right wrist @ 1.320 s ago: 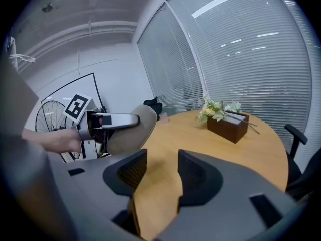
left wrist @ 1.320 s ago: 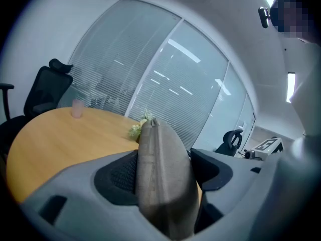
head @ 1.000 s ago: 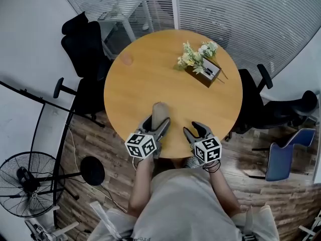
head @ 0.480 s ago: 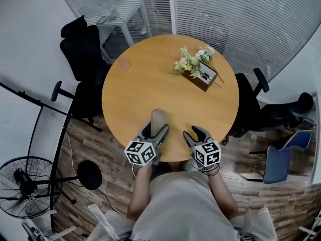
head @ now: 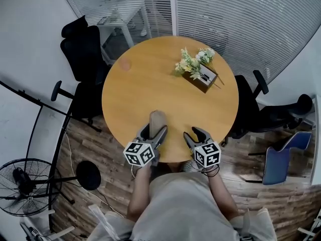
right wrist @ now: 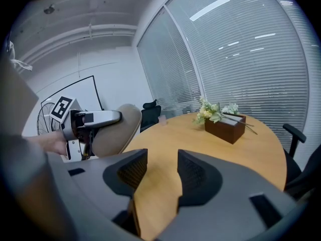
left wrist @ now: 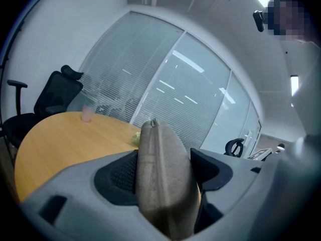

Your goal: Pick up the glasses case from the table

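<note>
Fabric covering is likely steadying the light, stiff glasses case (left wrist: 163,179), which your left gripper (head: 154,130) is clamping between its jaws. Your right gripper (head: 194,133) is gaping, empty.

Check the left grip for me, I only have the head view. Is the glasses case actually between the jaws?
Observer: Yes. In the left gripper view the left gripper is shut on the glasses case, one pad on each side.
Operator: Right one holding anything?
Observer: No. The right gripper has its jaws apart, with only bare table showing between them.
Operator: Any detail on the case?
Observer: A seam shows at its far tip, past the jaws.
</note>
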### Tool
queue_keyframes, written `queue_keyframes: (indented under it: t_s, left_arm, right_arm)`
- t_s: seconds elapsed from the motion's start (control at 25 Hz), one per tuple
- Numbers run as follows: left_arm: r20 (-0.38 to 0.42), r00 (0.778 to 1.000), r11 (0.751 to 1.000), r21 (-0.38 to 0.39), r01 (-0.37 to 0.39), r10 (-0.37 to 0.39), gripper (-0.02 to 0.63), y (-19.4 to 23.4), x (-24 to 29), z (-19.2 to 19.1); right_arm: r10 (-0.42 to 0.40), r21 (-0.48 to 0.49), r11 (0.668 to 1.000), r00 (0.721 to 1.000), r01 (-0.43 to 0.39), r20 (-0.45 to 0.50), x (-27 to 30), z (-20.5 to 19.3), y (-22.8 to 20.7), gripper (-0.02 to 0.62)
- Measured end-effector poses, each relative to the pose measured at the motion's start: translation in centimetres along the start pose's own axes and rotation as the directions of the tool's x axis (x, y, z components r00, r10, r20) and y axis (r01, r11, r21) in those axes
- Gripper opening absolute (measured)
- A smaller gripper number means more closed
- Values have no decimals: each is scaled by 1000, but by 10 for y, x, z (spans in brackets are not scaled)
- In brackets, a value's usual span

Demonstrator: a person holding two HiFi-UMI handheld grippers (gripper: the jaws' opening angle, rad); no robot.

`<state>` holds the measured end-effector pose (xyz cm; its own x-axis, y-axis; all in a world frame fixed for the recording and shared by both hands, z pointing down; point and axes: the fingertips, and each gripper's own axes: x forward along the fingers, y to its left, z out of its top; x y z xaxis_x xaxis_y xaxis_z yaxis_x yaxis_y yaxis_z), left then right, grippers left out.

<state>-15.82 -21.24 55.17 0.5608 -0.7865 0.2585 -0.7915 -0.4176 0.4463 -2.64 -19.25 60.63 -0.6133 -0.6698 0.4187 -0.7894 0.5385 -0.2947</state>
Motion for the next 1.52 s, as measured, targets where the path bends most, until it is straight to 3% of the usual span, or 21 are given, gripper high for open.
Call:
queue_keyframes:
  t_s: [0.32, 0.68, 1.12, 1.52]
  left_arm:
    - [-4, 1000, 1000, -2, -1, 1, 321, 1, 0, -2]
    - [-18, 1000, 1000, 0, 2, -2, 321, 1, 3, -4]
    - [-23, 1000, 1000, -1, 6, -6, 321, 3, 3, -5]
    - [-24, 1000, 1000, -6, 8, -8, 321, 4, 4, -7]
  right_arm:
    - [0, -1, 1000, 1000, 0, 0, 0, 0, -1, 182]
    - [-20, 21, 1000, 999, 19, 28, -4, 5, -6, 77]
    - [-32, 34, 999, 998, 30, 47, -2, 9, -7, -2]
    - [-29, 31, 999, 998, 28, 56, 1, 12, -8, -3]
